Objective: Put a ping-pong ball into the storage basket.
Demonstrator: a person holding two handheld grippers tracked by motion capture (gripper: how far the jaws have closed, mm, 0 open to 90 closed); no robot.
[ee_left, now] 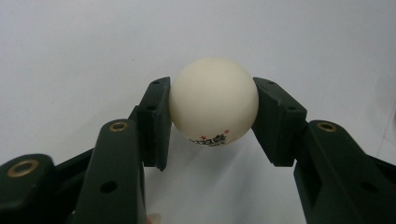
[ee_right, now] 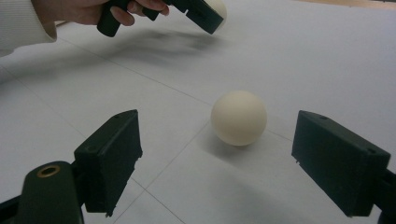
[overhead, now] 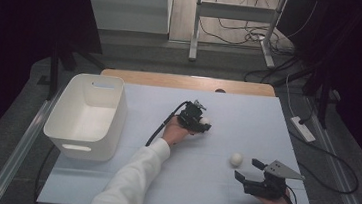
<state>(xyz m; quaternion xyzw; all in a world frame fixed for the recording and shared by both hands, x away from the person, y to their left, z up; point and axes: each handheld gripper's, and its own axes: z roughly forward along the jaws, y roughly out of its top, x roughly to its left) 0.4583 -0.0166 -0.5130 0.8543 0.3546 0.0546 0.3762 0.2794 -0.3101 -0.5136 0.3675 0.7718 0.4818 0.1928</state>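
1. My left claw (ee_left: 212,121) is pinching a cream-white ping-pong ball (ee_left: 213,100), one black pad pressed on each side; the ball is smooth and matte, with small dark print and a red mark low on its face.
2. From the high view, that left claw (overhead: 202,122) sits near the middle of the white table (overhead: 125,187), with the gripped ball (overhead: 206,120) at its tip toward 3 o'clock.
3. My right claw (ee_right: 217,163) is spread wide, and a second ping-pong ball (ee_right: 238,117) rests on the table just ahead of the gap, touching neither side. It looks plain and unmarked from here.
4. From above, this loose ball (overhead: 236,159) lies at about 10 o'clock from the right claw (overhead: 248,170), at the table's lower right.
5. A white plastic bin (overhead: 87,115) stands at the table's 9 o'clock edge.
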